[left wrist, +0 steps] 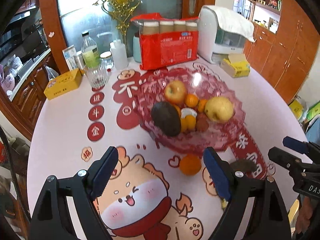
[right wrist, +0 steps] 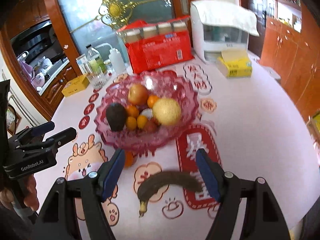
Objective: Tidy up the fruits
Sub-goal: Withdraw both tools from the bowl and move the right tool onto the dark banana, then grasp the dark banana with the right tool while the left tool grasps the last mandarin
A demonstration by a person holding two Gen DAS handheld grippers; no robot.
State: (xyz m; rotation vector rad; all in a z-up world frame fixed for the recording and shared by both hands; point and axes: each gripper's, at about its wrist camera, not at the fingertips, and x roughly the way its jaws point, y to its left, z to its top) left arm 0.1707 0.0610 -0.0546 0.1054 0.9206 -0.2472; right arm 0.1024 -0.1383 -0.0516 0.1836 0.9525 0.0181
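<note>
Fruits are sitting piled in the pink bowl (right wrist: 148, 140) mid-tabletop (right wrist: 250, 130); an orange (left wrist: 190, 164) and a dark banana (right wrist: 170, 182) are lying nearer, the orange half hidden behind a claw finger in the right view. Left claw (left wrist: 160, 172) and right claw (right wrist: 160, 172) are hanging spread, empty, with open tabletop to the right.

Bright daylight enters through the frosted glass door (left wrist: 120, 10); motion blur smears the pink fruit bowl (right wrist: 112, 136); the fisheye edges bend and darken.

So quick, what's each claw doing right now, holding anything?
Left claw: open, holding nothing.
Right claw: open, holding nothing; the banana lies on the table below it.
</note>
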